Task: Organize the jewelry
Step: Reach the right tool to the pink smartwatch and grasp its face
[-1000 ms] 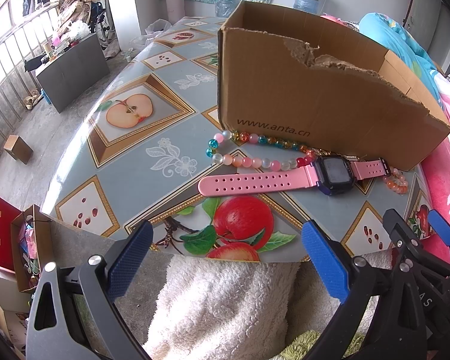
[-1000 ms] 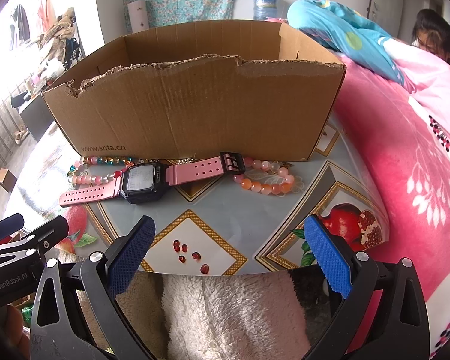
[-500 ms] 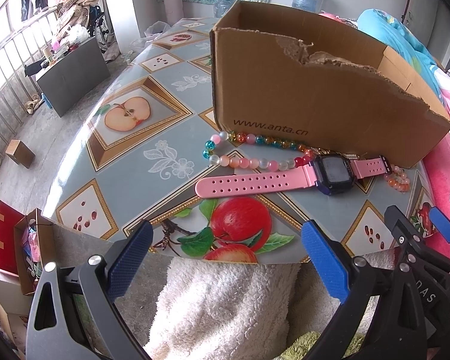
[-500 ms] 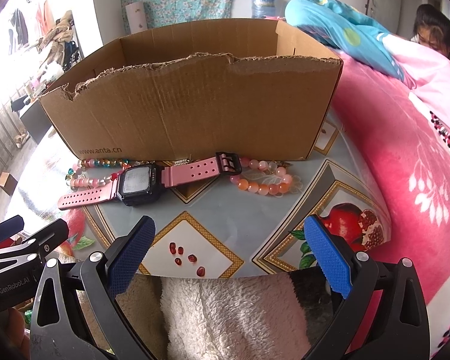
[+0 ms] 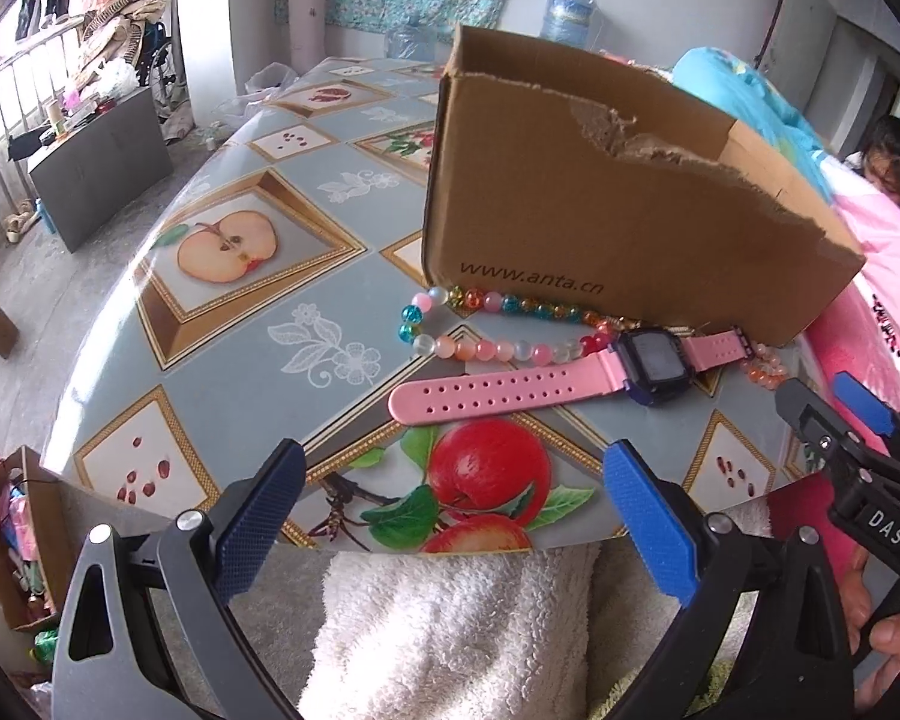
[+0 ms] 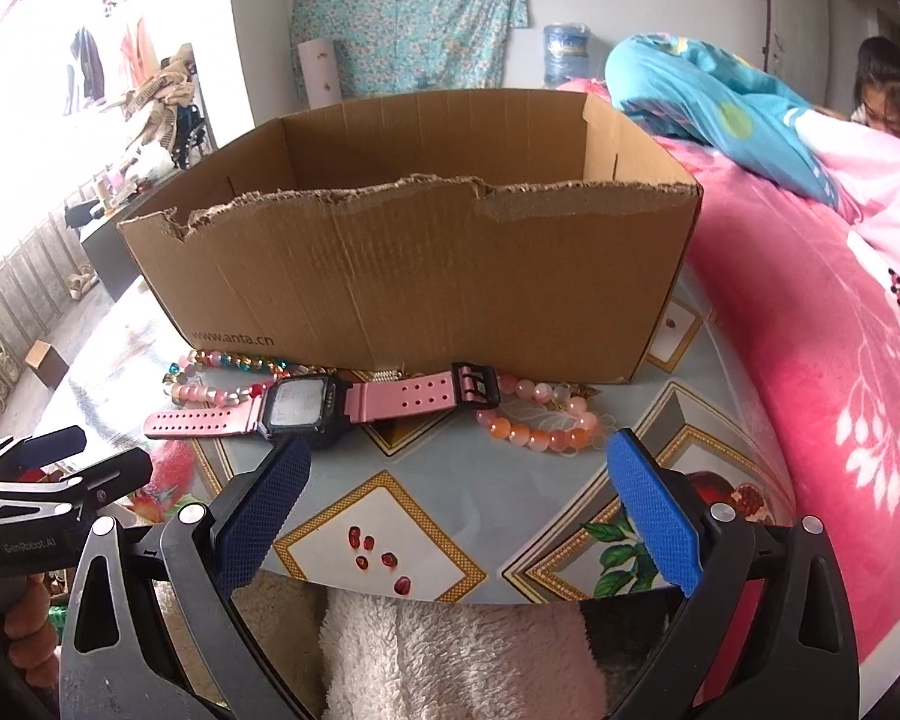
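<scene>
Pink-strapped, dark-faced wristwatch lying on fruit-print grey-blue tablecloth; plain brown cardboard box standing; multicoloured bead strand showing.

**Black frames, blue pads**

Each hand-held gripper has black, triangular-cutout arms with silver screws and textured blue pads. White "DAS" lettering sits lower right in the left view; "GenRobot.AI" sits lower left in the right view. Fluffy white fabric fills bottom centre.

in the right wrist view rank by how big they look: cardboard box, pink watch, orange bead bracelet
1. cardboard box, by far the largest
2. pink watch, long strap laid flat in front of the box
3. orange bead bracelet, smallest; its far side is partly hidden behind the watch buckle, but it still looks clearly shorter than the watch
</scene>
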A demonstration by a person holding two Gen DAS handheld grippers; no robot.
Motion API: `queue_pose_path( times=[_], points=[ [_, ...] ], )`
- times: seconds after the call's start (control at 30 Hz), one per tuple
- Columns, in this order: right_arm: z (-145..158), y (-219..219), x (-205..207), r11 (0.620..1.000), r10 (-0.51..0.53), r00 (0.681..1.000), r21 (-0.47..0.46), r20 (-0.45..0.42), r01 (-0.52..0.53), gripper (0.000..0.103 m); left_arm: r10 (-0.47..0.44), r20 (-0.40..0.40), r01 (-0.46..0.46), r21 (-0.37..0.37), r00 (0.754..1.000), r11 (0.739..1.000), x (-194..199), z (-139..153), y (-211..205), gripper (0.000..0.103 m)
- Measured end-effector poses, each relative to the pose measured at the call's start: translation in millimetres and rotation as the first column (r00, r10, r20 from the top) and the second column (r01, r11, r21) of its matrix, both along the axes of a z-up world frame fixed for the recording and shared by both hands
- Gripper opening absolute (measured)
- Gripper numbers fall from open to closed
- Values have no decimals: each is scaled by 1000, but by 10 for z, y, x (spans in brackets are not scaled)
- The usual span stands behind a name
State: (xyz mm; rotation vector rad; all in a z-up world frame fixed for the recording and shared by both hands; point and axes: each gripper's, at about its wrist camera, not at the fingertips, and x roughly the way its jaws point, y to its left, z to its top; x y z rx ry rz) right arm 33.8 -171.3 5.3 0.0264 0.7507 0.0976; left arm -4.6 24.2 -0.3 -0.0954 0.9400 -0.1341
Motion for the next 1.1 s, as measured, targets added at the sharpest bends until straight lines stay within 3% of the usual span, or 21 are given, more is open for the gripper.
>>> queue_pose_path(
  times=[0.1, 0.3, 0.5, 0.6, 0.77, 1.1],
  points=[
    [24, 81, 42, 993, 117, 993, 17, 26, -117, 84, -15, 36, 16, -36, 999, 999, 8, 64, 61, 97],
    [-32, 307, 241, 959, 277, 961, 60, 3, -277, 68, -19, 20, 20, -48, 1000, 999, 128, 21, 89, 97],
    [-184, 453, 446, 946, 318, 946, 88, -68, -312, 52, -23, 37, 28, -114, 999, 993, 145, -35, 140, 97],
    [-259, 482, 506, 947, 317, 943, 93, -101, -308, 46, -31, 31, 36, -150, 999, 988, 178, -70, 157, 88],
    [-272, 510, 485, 945, 325, 941, 71, -95, -319, 45, -41, -19, 35, -221, 999, 975, 299, -178, 177, 66],
    [-290, 400, 532, 944, 320, 940, 120, -115, -307, 44, -38, -18, 30, -327, 999, 945, 326, -219, 240, 65]
  ],
)
